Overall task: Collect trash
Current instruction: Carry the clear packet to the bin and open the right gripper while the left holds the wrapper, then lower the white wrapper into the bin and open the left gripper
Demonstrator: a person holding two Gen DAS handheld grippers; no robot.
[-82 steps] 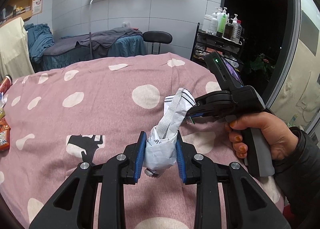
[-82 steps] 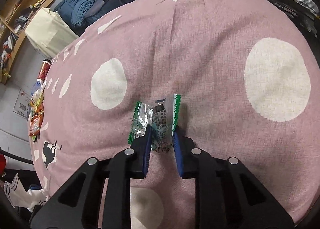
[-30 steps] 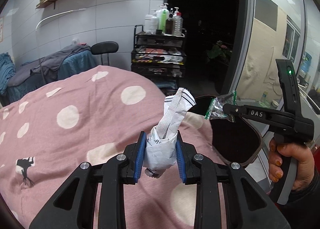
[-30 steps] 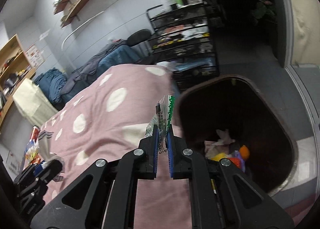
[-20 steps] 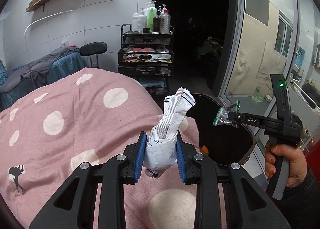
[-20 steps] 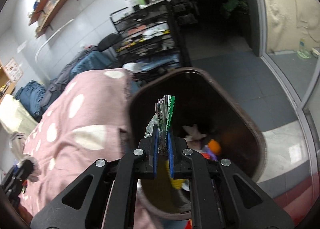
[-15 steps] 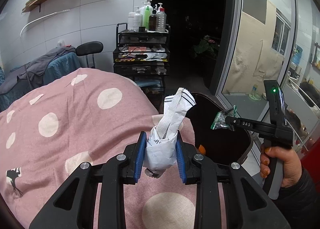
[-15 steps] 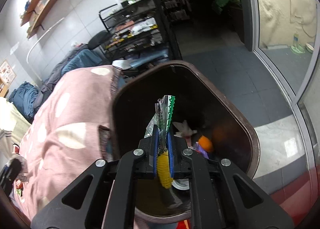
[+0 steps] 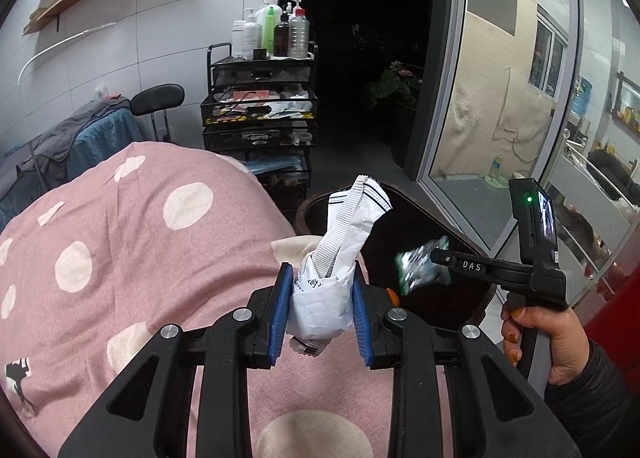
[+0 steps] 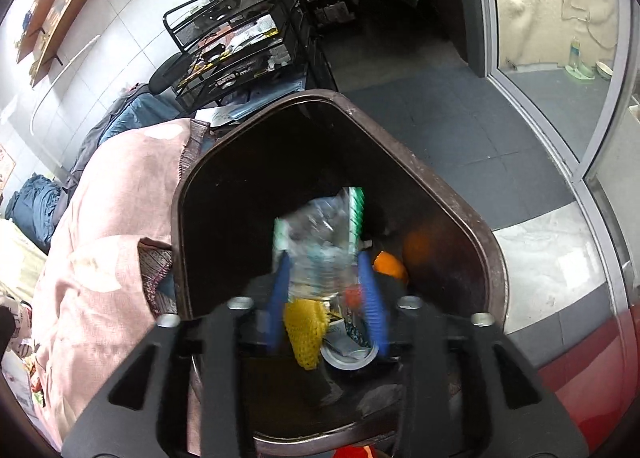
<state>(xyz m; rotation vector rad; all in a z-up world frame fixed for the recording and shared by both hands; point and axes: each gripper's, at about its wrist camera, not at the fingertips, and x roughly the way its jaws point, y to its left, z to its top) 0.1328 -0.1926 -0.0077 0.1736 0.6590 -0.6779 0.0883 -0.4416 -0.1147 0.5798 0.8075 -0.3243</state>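
Plainly "DAS" on right claw [image 9: 434, 258]

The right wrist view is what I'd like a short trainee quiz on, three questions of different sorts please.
1. True or false: the right gripper is above the open brown bin.
2. What lies between its blue pads? A. a clear wrapper with a green edge; B. a glass bottle; C. a spoon.
3. In the left wrist view, what is the left gripper clamped on?

Key
1. True.
2. A: the wrapper, blurred; the jaws have just been opening, and the pads no longer seem to press it.
3. A crumpled white paper bag with a woven strap.
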